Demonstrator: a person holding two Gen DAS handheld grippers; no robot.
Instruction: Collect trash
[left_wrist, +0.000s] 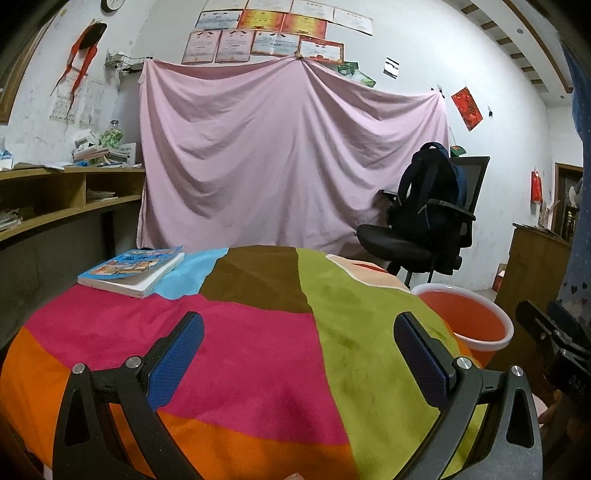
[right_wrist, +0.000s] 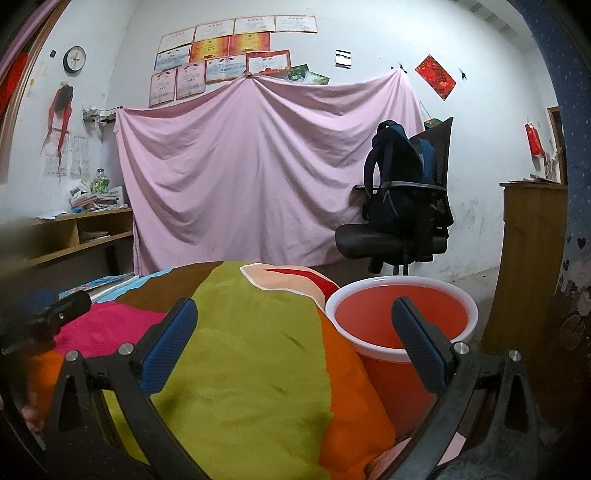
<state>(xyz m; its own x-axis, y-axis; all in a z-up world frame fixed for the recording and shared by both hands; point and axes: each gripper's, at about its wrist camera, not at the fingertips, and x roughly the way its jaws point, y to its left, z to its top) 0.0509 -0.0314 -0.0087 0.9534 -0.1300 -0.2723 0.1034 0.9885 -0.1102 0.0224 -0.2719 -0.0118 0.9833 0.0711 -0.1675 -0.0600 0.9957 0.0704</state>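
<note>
An orange bucket with a white rim (right_wrist: 400, 321) stands beside the table's right edge; it also shows in the left wrist view (left_wrist: 467, 319). Its inside looks plain orange. No loose trash shows on the table. My left gripper (left_wrist: 299, 354) is open and empty above the multicoloured tablecloth (left_wrist: 258, 332). My right gripper (right_wrist: 295, 339) is open and empty, over the table's right edge, with its right finger (right_wrist: 421, 343) in front of the bucket. The right gripper's body shows at the right of the left wrist view (left_wrist: 554, 336).
A blue book (left_wrist: 133, 271) lies at the table's far left. A black office chair with a dark backpack (right_wrist: 402, 206) stands behind the bucket. A pink sheet (left_wrist: 288, 155) hangs on the back wall. Wooden shelves (left_wrist: 55, 195) are at left, a wooden cabinet (right_wrist: 532, 258) at right.
</note>
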